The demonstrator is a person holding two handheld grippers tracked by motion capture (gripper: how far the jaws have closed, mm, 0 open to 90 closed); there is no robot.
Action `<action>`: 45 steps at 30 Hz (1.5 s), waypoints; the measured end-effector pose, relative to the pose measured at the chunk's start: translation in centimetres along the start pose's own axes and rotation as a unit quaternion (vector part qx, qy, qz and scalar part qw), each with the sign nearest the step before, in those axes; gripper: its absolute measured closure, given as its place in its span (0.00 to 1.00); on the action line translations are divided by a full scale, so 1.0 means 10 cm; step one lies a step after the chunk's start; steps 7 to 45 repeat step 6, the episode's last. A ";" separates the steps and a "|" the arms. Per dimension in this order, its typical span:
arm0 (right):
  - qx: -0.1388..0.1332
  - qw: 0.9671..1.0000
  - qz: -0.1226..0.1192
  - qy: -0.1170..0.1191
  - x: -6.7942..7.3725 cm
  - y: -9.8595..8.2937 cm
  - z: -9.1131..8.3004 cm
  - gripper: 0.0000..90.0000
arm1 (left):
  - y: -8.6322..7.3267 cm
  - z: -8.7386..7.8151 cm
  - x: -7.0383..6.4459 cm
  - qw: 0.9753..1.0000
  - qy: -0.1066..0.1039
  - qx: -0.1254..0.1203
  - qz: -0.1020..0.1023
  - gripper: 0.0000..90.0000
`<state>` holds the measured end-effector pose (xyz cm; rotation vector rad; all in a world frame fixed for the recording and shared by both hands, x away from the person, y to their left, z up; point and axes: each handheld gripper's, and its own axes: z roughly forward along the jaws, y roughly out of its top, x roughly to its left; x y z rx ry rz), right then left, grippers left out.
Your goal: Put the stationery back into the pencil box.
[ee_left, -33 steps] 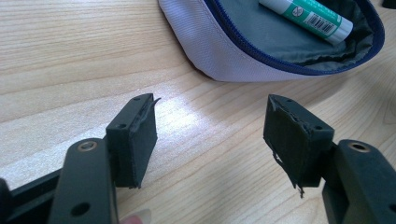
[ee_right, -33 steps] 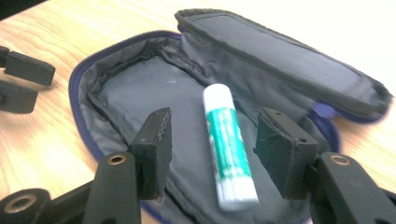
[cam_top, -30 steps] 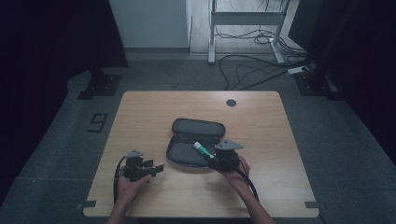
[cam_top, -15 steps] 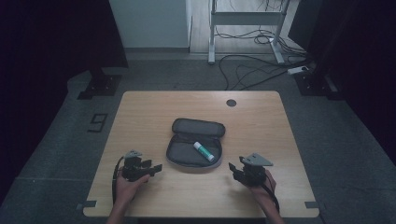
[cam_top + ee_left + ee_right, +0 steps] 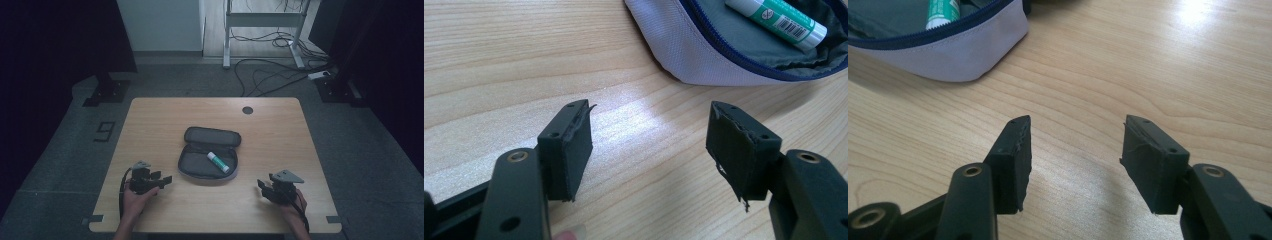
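A grey zip pouch (image 5: 207, 152) lies open at the middle of the wooden table (image 5: 280, 135). Inside it rests a white and green glue stick (image 5: 218, 162), also seen in the left gripper view (image 5: 776, 19) and partly in the right gripper view (image 5: 942, 12). My left gripper (image 5: 167, 179) sits near the front left, just left of the pouch (image 5: 704, 55), open and holding nothing (image 5: 649, 132). My right gripper (image 5: 261, 185) rests near the front right, apart from the pouch (image 5: 938, 47), open and empty too (image 5: 1075, 142).
A round cable hole (image 5: 247, 110) sits at the table's far edge. Beyond the table are a desk frame (image 5: 265, 30) and loose cables (image 5: 275, 75) on the grey floor. Dark curtains stand at both sides.
My right gripper has drawn back from the pouch to the front right of the table and left the glue stick lying in the pouch. The left gripper has stayed put.
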<state>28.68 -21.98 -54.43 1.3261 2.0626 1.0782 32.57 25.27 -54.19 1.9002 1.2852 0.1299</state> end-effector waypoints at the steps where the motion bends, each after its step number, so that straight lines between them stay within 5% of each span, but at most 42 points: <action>1: 0.000 1.000 0.000 0.000 0.00 0.00 0.01 0.49 | 0.00 0.00 0.00 1.000 0.000 0.000 0.000 0.39; 6: 0.016 1.000 -0.004 0.001 0.00 -0.02 0.07 0.43 | -0.01 0.01 0.00 1.000 0.004 -0.007 0.006 0.38; 45: 0.016 1.000 -0.004 0.001 0.00 -0.02 0.07 0.43 | -0.01 0.01 0.00 1.000 0.004 -0.007 0.006 0.38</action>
